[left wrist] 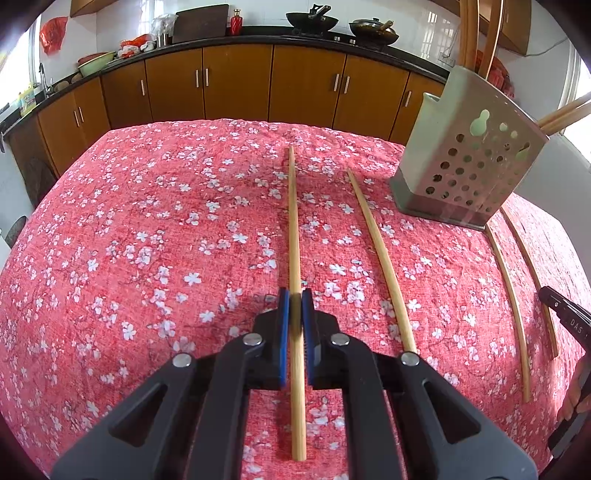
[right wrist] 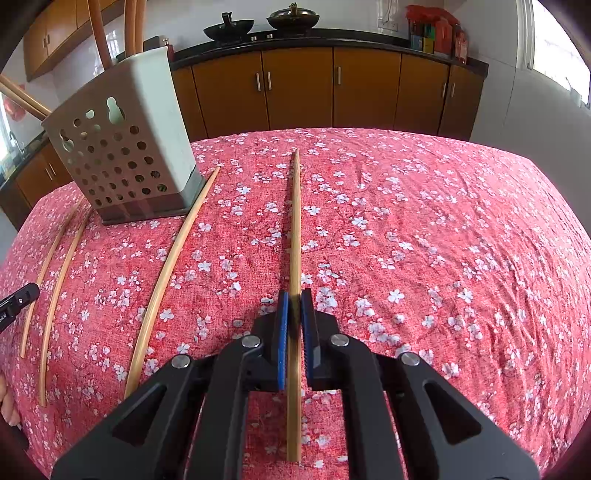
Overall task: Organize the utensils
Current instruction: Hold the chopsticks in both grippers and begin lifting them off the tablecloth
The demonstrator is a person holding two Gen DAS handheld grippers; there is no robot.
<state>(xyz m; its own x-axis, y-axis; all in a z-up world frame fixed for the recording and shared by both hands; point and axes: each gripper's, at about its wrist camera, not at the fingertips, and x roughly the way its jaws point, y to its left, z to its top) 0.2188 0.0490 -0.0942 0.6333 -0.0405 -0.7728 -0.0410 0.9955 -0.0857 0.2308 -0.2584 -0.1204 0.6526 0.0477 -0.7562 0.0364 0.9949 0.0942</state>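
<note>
Several bamboo chopsticks lie on the red floral cloth. In the left wrist view my left gripper (left wrist: 295,301) is shut on one chopstick (left wrist: 293,229) that runs straight ahead. Another chopstick (left wrist: 380,258) lies to its right, and two more (left wrist: 508,291) lie further right. In the right wrist view my right gripper (right wrist: 294,301) is shut on a chopstick (right wrist: 295,221). A perforated metal utensil holder (left wrist: 469,155) stands at the far right with chopsticks in it; it also shows in the right wrist view (right wrist: 125,147) at the far left.
The table (left wrist: 147,221) carries a red cloth with white blossoms. Behind it are brown kitchen cabinets (left wrist: 236,85) and a counter with woks (left wrist: 312,20). The other gripper's tip (left wrist: 561,306) shows at the right edge, and at the left edge in the right wrist view (right wrist: 18,297).
</note>
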